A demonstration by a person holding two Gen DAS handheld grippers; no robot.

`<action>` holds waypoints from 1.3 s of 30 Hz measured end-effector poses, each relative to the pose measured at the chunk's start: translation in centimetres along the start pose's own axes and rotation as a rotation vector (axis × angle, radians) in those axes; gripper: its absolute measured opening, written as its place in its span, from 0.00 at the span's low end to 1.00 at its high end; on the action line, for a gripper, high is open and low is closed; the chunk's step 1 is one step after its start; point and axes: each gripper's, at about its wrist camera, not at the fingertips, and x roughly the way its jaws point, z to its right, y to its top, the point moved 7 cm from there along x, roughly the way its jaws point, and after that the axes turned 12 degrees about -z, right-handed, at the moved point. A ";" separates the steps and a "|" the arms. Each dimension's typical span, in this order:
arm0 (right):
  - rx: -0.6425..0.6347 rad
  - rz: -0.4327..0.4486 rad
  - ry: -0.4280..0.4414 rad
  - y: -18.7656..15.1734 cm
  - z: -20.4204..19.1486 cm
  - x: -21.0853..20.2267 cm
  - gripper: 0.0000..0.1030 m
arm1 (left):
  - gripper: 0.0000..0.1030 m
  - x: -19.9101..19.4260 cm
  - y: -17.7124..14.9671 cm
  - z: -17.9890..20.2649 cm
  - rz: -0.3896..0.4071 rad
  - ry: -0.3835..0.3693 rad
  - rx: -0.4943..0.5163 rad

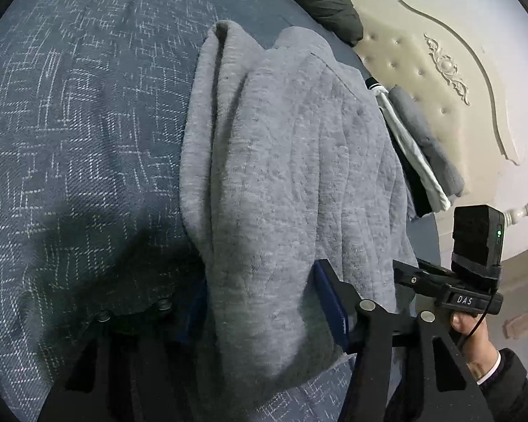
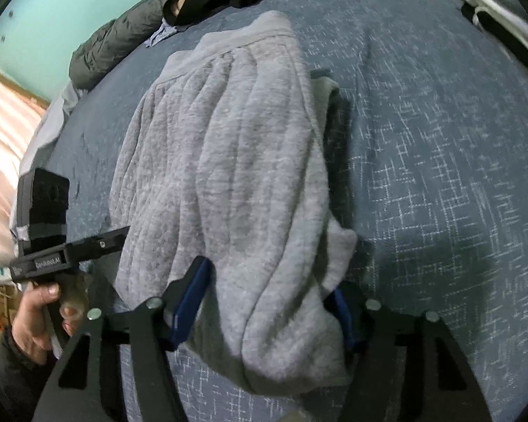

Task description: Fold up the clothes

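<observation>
Left gripper (image 1: 264,302) and right gripper (image 2: 267,292): each pinching a thick bunch of the same grey garment (image 1: 292,161) between blue-padded jaws, side by side at its near end, probably to lift that edge evenly and carry it over in a fold without twisting. Held slightly off the bed cover (image 1: 70,123), judging by the dark shadows cast beneath. Bed cover: dark blue, with a pale crosshatch weave, carrying everything. Garment: heathered grey fleece, quilted in long ribs, already doubled lengthwise, running from the near edge of the bed toward the far edge, a flat hem band (image 2: 228,40) at its far end. Dark jacket (image 2: 123,31) bunched along the far edge; folded stack (image 1: 422,147) toward the headboard (image 1: 440,63) side.
</observation>
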 end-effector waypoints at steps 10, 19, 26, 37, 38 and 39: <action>-0.067 0.056 -0.059 0.1 -1.7 -0.6 0.48 | 0.37 0.5 0.7 2.4 0.052 0.055 0.063; -0.153 0.081 -0.037 0.0 -3.3 -4.0 0.36 | 0.32 -1.3 1.3 4.5 0.102 0.090 0.084; -0.197 0.119 -0.036 -0.5 -2.4 -6.9 0.33 | 0.31 -2.5 1.8 7.5 0.125 0.136 0.115; -0.270 0.172 -0.041 -1.1 -2.7 -11.9 0.30 | 0.31 -3.9 3.3 13.4 0.149 0.204 0.193; -0.269 0.177 -0.039 -1.0 -2.6 -12.3 0.30 | 0.31 -3.9 3.4 14.1 0.150 0.208 0.199; -0.268 0.183 -0.036 -0.9 -2.6 -12.6 0.30 | 0.31 -4.7 2.4 13.5 0.152 0.209 0.204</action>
